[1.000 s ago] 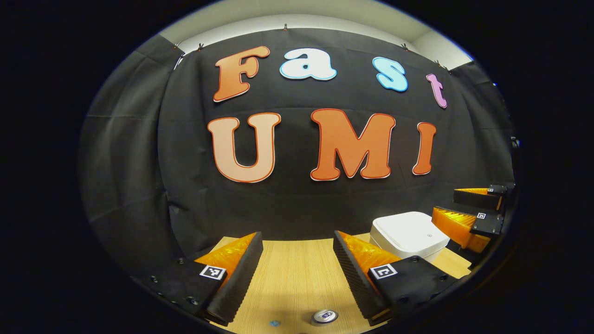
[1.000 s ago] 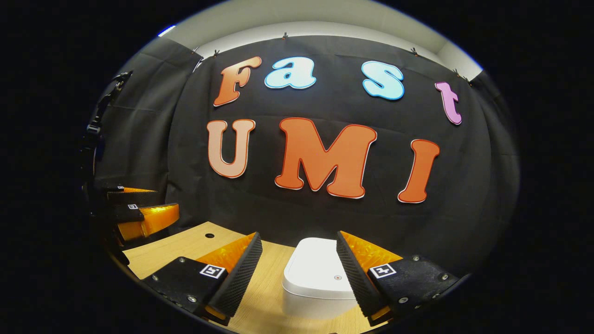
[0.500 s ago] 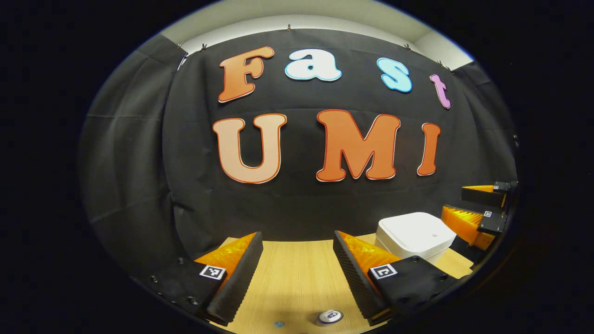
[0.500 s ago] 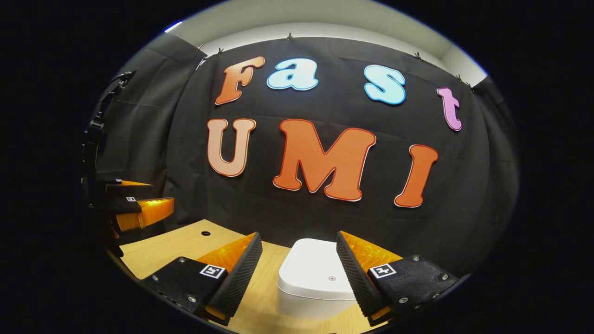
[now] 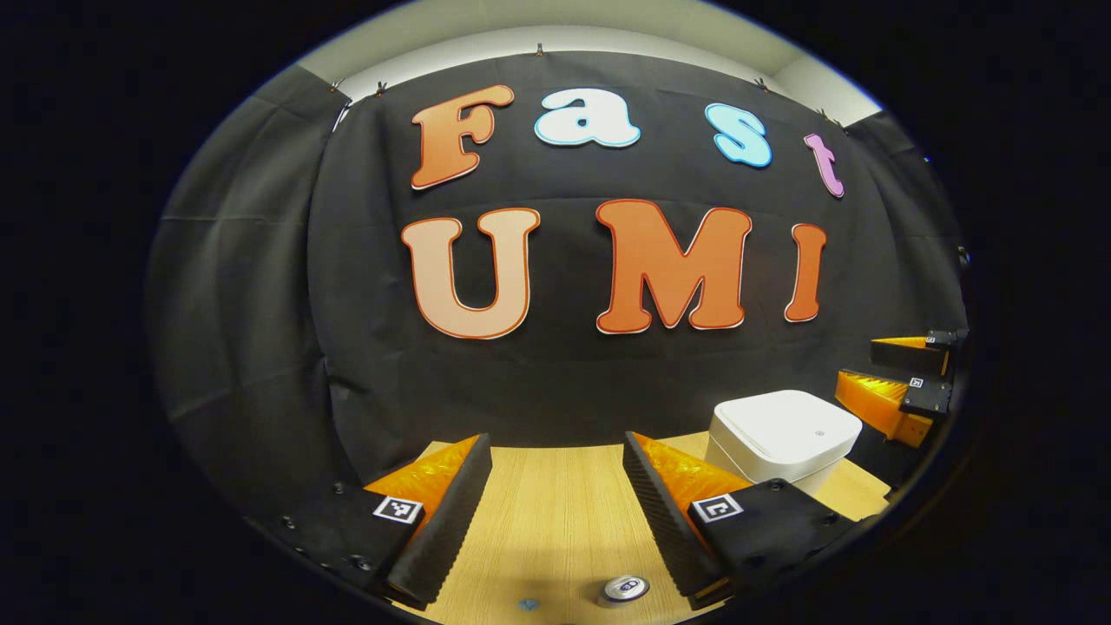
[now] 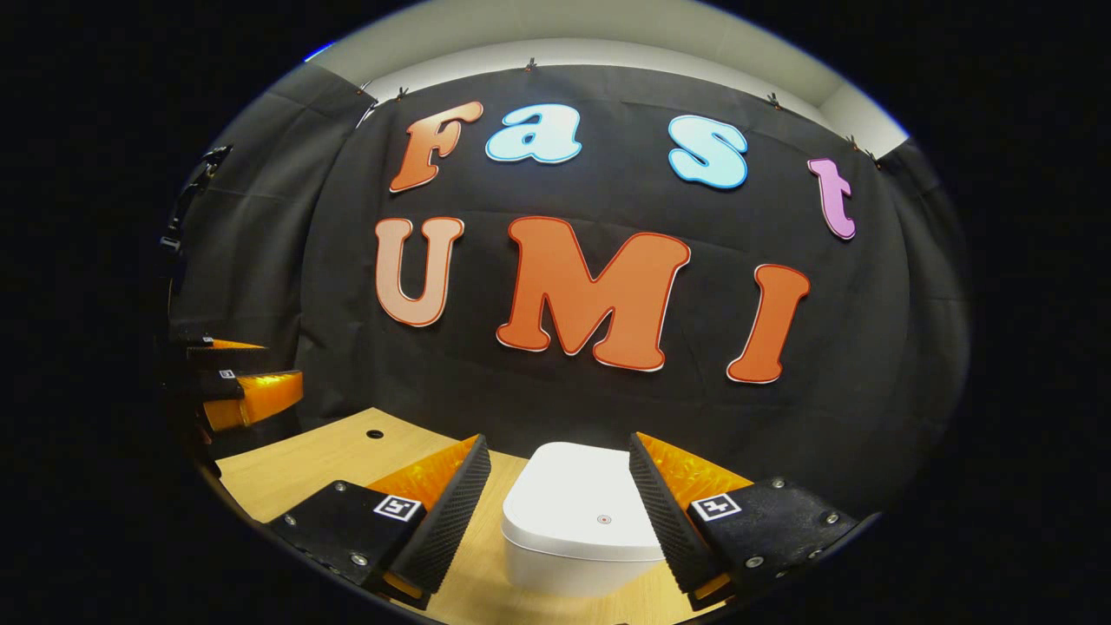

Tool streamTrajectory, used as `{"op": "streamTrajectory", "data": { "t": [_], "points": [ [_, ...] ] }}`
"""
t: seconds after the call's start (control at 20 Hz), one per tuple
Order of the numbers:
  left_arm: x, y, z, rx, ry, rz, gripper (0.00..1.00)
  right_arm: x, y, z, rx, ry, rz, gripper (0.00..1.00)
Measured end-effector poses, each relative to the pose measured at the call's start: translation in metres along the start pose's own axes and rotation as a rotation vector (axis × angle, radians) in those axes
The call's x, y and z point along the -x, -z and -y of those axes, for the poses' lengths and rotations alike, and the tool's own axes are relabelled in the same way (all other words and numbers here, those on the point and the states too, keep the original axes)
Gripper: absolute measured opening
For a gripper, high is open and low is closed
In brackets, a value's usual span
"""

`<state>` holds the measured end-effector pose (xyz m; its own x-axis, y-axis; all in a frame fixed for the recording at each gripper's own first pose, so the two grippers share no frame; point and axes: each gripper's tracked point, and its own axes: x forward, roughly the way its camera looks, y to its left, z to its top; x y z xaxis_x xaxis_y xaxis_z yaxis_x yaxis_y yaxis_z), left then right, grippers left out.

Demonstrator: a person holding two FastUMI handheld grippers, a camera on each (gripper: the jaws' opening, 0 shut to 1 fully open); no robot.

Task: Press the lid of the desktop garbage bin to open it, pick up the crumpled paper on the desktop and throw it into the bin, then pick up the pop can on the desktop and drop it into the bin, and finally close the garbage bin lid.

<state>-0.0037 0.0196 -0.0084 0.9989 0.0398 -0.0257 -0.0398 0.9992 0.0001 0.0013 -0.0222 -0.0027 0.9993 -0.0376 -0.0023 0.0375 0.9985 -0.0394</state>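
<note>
Over the last second the white, rounded-square plastic bin has drifted slightly left between the right gripper fingers, and sits closer beneath them; judged: lining up for the lid press, step one, not yet done; lid closed, smooth and matte, small dot near its front edge. Right gripper wide, holding nothing. Left gripper wide, empty, over pale wood-grain bench; shiny metal pop can, top end visible, just below-right of its fingertips; crumpled paper not identifiable.
</note>
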Motion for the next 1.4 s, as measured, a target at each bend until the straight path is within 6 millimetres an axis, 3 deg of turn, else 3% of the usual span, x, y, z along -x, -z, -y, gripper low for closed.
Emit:
{"op": "streamTrajectory", "data": {
  "t": [0.25,0.5,0.75,0.9,1.1,1.4],
  "points": [
    [0.002,0.008,-0.009,-0.023,-0.034,-0.015,0.97,-0.003,0.010,0.018,-0.013,0.020,-0.029,0.93],
    [0.001,0.017,-0.016,-0.028,-0.062,-0.039,0.97,-0.014,0.020,0.021,-0.046,0.005,-0.061,0.66],
    [0.003,0.028,-0.028,-0.034,-0.104,-0.070,0.97,-0.025,0.060,0.010,-0.014,-0.055,-0.182,0.38],
    [0.003,0.032,-0.036,-0.039,-0.131,-0.080,0.97,-0.036,0.070,0.014,-0.006,-0.035,-0.208,0.18],
    [0.006,0.037,-0.042,-0.034,-0.161,-0.097,0.97,-0.046,0.081,0.024,-0.025,-0.021,-0.228,0.02],
    [0.003,0.046,-0.050,-0.031,-0.202,-0.122,0.96,-0.053,0.106,0.034,0.008,-0.014,-0.294,0.01]
  ]
}}
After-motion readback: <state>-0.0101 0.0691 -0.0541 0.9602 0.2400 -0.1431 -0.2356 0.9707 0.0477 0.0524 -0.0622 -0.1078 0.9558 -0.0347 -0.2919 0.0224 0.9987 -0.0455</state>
